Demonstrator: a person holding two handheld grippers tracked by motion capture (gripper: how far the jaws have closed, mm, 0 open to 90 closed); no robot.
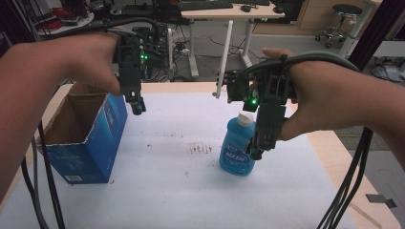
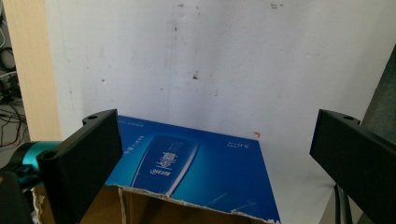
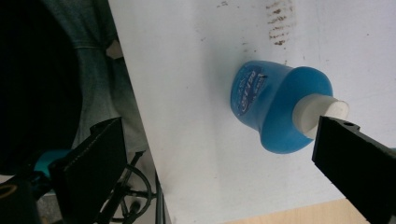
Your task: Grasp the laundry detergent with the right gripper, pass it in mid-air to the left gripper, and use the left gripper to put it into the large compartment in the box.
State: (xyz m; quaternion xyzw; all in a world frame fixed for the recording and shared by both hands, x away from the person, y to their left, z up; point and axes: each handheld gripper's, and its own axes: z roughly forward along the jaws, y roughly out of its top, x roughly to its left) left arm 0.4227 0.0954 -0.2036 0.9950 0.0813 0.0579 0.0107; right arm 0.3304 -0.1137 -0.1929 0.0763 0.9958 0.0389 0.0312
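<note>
Claws (image 3: 215, 163) both spread wide (holding nothing), right one beside blue bottle (image 3: 271, 107).

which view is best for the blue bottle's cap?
The right gripper view: the bottle is close and its white cap shows from above, one black jaw covering its edge. In the high view the right gripper partly hides the smaller cap. The left gripper view faces the box.

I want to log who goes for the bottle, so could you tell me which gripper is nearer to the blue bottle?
The right gripper is nearer: it hangs open just beside the blue bottle. The left gripper hovers over the open blue box, across the table.
</note>
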